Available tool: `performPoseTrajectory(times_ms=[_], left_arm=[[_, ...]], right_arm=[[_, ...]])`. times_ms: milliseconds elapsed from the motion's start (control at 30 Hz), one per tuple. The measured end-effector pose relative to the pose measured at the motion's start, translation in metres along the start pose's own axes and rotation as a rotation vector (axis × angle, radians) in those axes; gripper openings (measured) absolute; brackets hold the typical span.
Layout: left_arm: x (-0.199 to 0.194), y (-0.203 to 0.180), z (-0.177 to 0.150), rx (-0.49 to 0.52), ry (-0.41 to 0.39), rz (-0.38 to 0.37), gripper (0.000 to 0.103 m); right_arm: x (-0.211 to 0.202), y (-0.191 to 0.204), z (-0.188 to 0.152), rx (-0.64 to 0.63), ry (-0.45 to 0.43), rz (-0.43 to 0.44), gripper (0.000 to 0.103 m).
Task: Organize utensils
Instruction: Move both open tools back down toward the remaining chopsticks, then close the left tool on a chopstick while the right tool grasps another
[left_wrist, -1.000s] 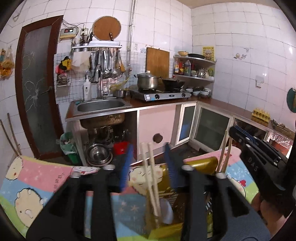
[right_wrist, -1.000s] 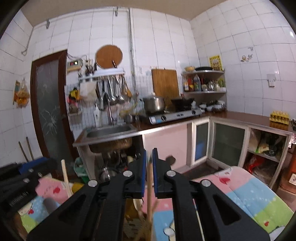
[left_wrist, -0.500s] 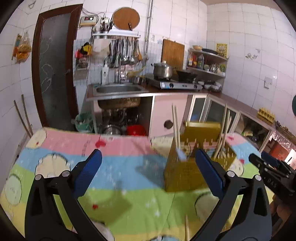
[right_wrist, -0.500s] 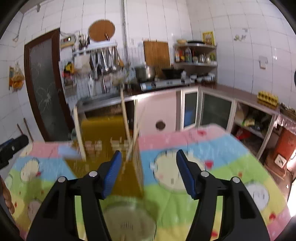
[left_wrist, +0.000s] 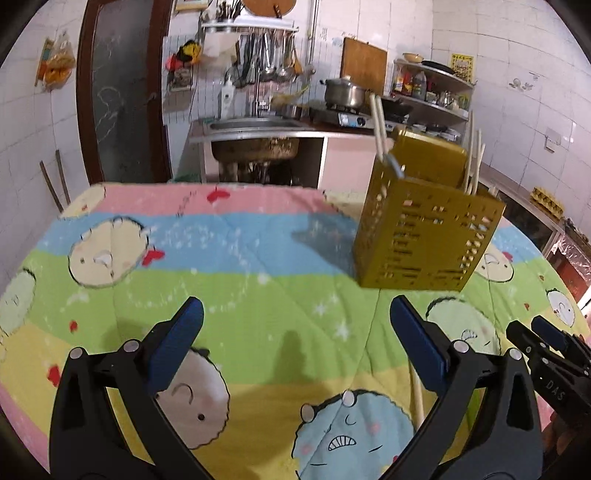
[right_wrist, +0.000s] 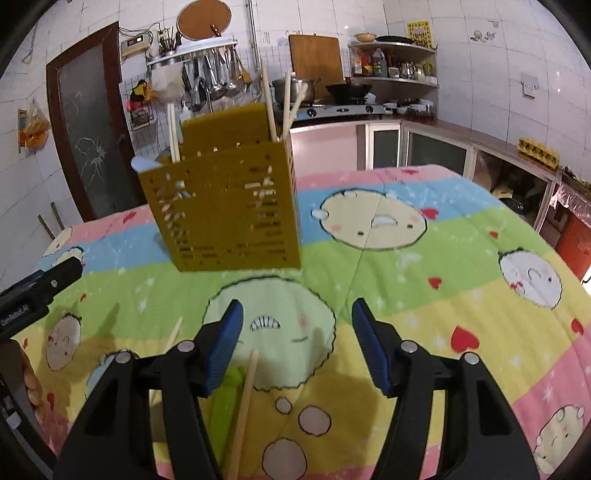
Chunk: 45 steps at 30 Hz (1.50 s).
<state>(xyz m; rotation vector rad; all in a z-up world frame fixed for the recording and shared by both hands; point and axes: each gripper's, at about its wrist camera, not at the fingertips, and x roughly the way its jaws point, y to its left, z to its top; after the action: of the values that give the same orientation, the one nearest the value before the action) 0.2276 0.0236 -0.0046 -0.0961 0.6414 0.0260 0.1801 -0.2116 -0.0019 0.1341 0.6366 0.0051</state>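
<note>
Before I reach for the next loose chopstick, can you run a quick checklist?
1. Left tongs open and empty: ok.
2. Right tongs open and empty: ok.
3. Holder upright on the cloth: ok.
4. Chopsticks already standing in the holder: ok.
5. Loose chopstick below the right tongs, beside a green utensil: ok, lying free.
6. All loose utensils in sight: cannot tell, the tongs block the near cloth.

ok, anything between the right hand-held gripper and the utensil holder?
No objects: in the right wrist view only bare cartoon blanket lies between the right hand-held gripper and the yellow utensil holder. The loose chopstick lies nearer, under the gripper.
</note>
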Motion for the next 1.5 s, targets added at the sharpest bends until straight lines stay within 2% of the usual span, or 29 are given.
performPoseTrajectory(times_ms=[133,300,633,1100,1233,1367,1500], left_arm=[[0.008,0.001,-0.007,0.005,0.035,-0.009,0.098],[0.018,0.001,-0.015,-0.002,0.091,-0.031,0.098],[0.03,-0.012,-0.03,0.029,0.163,-0.007,0.098],[0.031,-0.03,-0.031,0.085,0.172,0.011,0.098],[0.033,-0.034,-0.03,0.094,0.178,0.018,0.098],[0.035,-0.037,-0.031,0.102,0.195,0.015,0.098],[0.036,-0.039,-0.031,0.094,0.221,-0.009,0.098]], right_arm=[[0.009,-0.003,-0.008,0.028,0.045,0.011,0.061],[0.012,-0.003,-0.011,0.026,0.059,0.0,0.061],[0.018,-0.002,-0.014,0.013,0.108,0.0,0.061],[0.027,0.011,-0.021,-0.028,0.173,-0.005,0.06],[0.029,0.022,-0.024,-0.067,0.192,-0.036,0.059],[0.03,0.027,-0.026,-0.091,0.211,-0.047,0.05],[0.029,0.029,-0.027,-0.103,0.218,-0.034,0.035]])
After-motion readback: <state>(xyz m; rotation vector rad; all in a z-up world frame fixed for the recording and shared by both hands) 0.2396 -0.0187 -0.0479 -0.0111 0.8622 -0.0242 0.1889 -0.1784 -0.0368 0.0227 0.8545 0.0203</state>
